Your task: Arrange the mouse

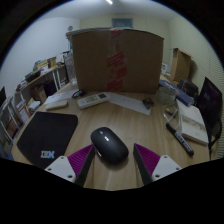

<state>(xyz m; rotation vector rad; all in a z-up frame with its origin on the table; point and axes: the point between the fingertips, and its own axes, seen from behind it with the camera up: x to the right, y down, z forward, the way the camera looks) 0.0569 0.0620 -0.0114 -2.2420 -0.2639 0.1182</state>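
A black computer mouse (pixel 108 144) lies on the wooden desk (pixel 125 120), its rear end between my two fingertips with a gap on each side. My gripper (pixel 112 163) is open, its purple pads (pixel 80 160) flanking the mouse. A black IBM mouse mat (pixel 47 137) lies to the left of the mouse and the left finger.
A large cardboard box (pixel 115 58) stands at the back of the desk. A white keyboard (pixel 93 99) and a small white device (pixel 56 102) lie ahead on the left. Books and a black remote (pixel 186 126) lie to the right, by a dark monitor (pixel 211 98).
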